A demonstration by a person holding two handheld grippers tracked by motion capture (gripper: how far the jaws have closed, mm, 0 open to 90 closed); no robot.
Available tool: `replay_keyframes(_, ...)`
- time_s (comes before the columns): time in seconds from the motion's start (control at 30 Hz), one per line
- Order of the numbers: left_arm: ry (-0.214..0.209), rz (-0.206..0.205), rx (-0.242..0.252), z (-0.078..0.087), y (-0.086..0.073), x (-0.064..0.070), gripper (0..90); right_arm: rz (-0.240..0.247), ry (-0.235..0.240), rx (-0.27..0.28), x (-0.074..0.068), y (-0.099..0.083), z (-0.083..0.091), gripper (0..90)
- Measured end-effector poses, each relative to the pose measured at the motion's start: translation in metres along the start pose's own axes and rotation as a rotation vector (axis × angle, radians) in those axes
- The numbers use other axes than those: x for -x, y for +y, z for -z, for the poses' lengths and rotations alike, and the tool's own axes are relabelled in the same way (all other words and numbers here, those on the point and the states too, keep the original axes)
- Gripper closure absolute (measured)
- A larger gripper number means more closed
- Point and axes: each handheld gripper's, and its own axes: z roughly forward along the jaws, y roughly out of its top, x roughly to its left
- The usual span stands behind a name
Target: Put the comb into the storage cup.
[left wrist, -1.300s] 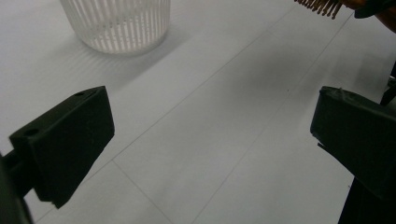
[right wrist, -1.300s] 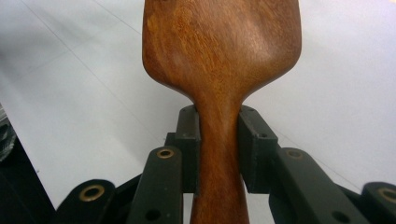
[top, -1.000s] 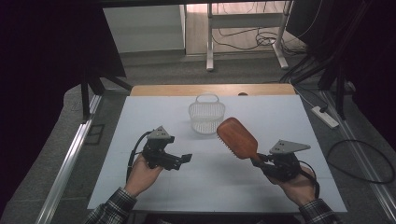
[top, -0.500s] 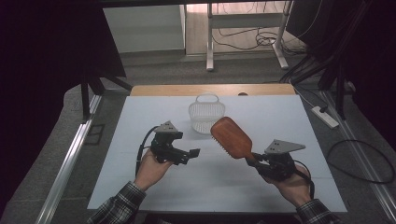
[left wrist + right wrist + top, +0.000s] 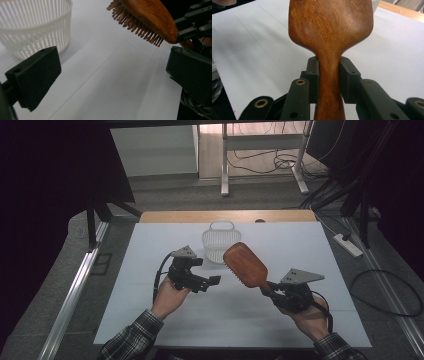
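Note:
A wooden paddle hairbrush [image 5: 245,265] hangs above the white table [image 5: 150,320], bristles down, its head near the white slatted basket [image 5: 218,242]. My right gripper [image 5: 270,289] is shut on the brush handle [image 5: 329,82]; both pads press its narrow neck, and the brush head [image 5: 329,25] fills the view above them. My left gripper [image 5: 205,272] is held just left of the brush, open and with nothing in it. In the left gripper view my left gripper [image 5: 112,75] has wide-spread pads, with the brush [image 5: 147,17] at upper right and the basket [image 5: 32,27] at upper left.
The basket stands at the back middle of the table, with a wooden strip [image 5: 200,216] behind it. Grey floor, a white frame's legs [image 5: 225,175], cables and a power strip [image 5: 348,245] lie beyond the table. A metal rail [image 5: 70,305] runs along the left.
My left gripper has risen and moved right toward the brush. My right gripper has carried the brush a little left, closer to the basket and the left gripper.

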Motion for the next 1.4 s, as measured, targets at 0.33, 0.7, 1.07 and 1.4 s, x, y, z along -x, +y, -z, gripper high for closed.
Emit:
replay_keyframes(0.33, -0.048, 0.038, 0.039, -0.006, 0.000, 0.000, 0.0, -0.005, -0.012, 0.024, -0.008, 0.002, -0.007, 72.6)
replay_keyframes(0.7, -0.085, 0.078, 0.055, -0.010, -0.003, -0.001, 0.0, 0.016, 0.007, 0.038, -0.018, 0.006, -0.016, 72.6)
replay_keyframes(1.07, -0.121, 0.137, 0.065, -0.013, -0.003, -0.005, 0.0, 0.030, 0.038, 0.052, -0.030, 0.011, -0.026, 72.6)
replay_keyframes(1.4, -0.162, 0.167, 0.089, -0.014, -0.004, -0.007, 0.0, 0.049, 0.063, 0.060, -0.041, 0.013, -0.034, 72.6)
